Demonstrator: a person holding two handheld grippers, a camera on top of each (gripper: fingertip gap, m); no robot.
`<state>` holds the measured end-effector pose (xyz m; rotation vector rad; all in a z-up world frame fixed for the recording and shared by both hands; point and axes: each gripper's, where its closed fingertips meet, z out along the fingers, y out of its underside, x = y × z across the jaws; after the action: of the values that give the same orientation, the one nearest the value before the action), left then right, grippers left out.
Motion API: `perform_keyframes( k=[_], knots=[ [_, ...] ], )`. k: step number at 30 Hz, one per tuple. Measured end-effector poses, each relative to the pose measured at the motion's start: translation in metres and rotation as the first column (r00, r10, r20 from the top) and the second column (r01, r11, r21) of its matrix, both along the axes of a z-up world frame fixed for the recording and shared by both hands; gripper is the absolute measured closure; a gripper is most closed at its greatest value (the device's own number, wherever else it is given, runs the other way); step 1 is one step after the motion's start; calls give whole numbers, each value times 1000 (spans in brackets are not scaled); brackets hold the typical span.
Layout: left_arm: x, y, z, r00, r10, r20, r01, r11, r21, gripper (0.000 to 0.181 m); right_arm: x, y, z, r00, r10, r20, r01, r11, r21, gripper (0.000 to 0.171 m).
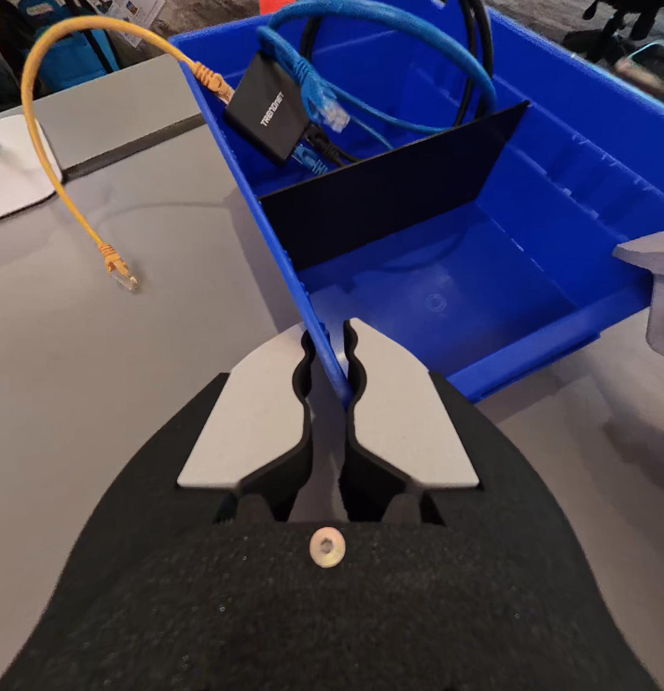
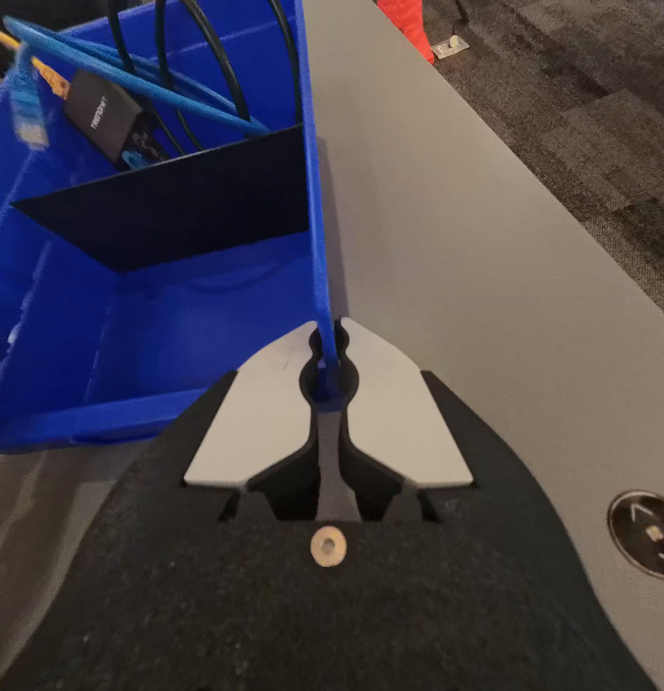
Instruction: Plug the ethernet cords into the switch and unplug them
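Jaws, left gripper: nearly closed over the left side wall of a blue rectangular plastic bin, near its front corner; the thin rim runs between the two grey-faced fingers.
Jaws, right gripper: clamped on the bin's right side wall at the front corner, blue rim pinched between the pads.
Bin: stands on a grey desk. A black flat divider panel crosses it, splitting it into a near compartment and a far one.
Small black rectangular network switch: in the far compartment, tilted, leaning against the bin's left wall.
Yellow ethernet cord: one connector at the switch's upper end, whether seated cannot be told; the cord arcs out over the bin wall, and its free connector lies on the desk, well apart from the bin.
Blue ethernet cord: looped in the far compartment; one clear-tipped connector hangs loose just beside the switch, a second blue connector sits at the switch's lower end.
Black cable: looped in the far compartment, one end near the switch's lower edge.
Round black desk grommet: set in the desk, right of the right gripper.
Dark carpet floor: beyond the desk edge.
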<state>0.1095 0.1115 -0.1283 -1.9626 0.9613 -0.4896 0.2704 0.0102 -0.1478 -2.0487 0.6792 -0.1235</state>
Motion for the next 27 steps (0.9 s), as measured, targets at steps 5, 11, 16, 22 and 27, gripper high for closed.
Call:
perform_keyframes(
  k=[5, 11, 16, 22, 27],
  knots=[
    [-67, -22, 18, 998, 46, 37, -47, 999, 25, 169, -68, -18, 13, 999, 41, -13, -40, 998, 54, 166],
    [-186, -13, 36, 975, 219, 25, -220, 971, 94, 172, -177, 11, 25, 983, 184, 12, -184, 975, 121, 166],
    [-247, 22, 27, 957, 290, 22, -290, 952, 98, 172, -233, 56, 16, 957, 282, 63, -287, 955, 77, 166],
    [-257, 41, 0, 962, 257, 88, -258, 966, -3, 168, -243, 70, -1, 933, 331, 142, -337, 941, 22, 166],
    [-296, 16, 39, 955, 225, 194, -247, 964, 94, 139, -243, 46, 25, 872, 459, 172, -470, 883, 24, 153]
  ],
)
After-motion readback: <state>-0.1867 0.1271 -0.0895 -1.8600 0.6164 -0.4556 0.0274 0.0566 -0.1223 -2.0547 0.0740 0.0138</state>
